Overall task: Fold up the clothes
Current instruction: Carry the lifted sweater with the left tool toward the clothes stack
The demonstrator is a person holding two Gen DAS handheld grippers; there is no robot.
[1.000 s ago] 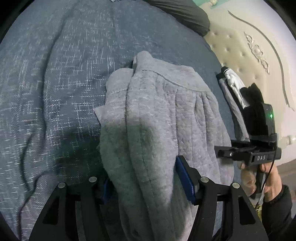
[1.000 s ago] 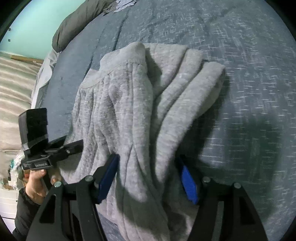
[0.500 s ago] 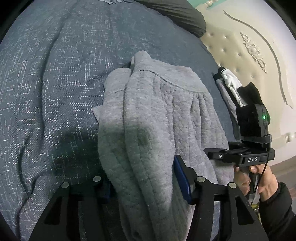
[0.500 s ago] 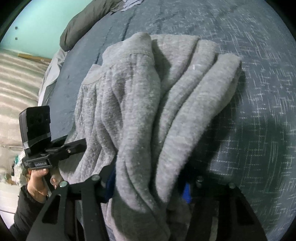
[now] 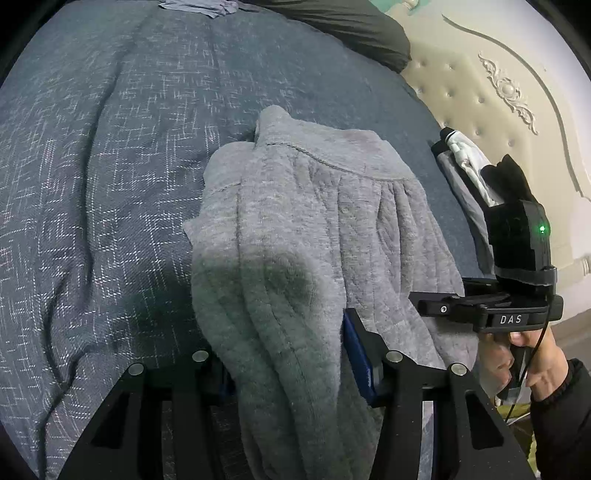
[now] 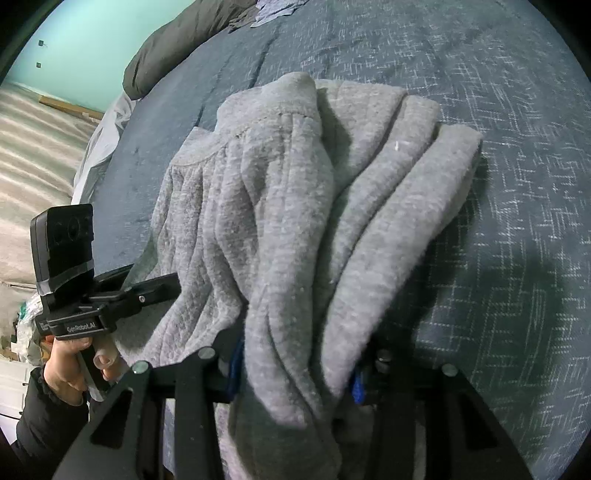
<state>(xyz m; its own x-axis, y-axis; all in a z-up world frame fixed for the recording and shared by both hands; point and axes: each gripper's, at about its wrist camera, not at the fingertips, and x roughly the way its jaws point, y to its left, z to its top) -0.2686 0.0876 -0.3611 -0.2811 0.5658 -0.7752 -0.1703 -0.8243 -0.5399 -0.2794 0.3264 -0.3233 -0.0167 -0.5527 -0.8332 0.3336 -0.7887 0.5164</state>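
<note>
Since a second ago both tongs have narrowed around the grey garment point(image 5: 295, 229), and the right tongs point(image 6: 295, 373) have pushed in under its bunched folds, so the cloth now fills more of the right wrist view. The garment lies rumpled in long ridges on the bed's dark blue bedspread point(image 5: 92, 166), its gathered waistband at the far end and its near end draped between the fingers of each tool. The left tongs point(image 5: 291, 358) are closing, with a thick fold of cloth between the blue pads point(image 5: 356, 350); the right pad presses the fabric, the left one is hidden behind it. The right tongs are closing too, clenched on a bundle of folds that covers most of both pads. A hand point(image 5: 524, 354) in a black sleeve grips the right tool's handle at the bed's right side, another hand point(image 6: 70, 358) the left tool's. Beyond lie a dark pillow point(image 5: 351, 29), a cream tufted headboard point(image 5: 480, 92) and a teal wall point(image 6: 92, 40).
</note>
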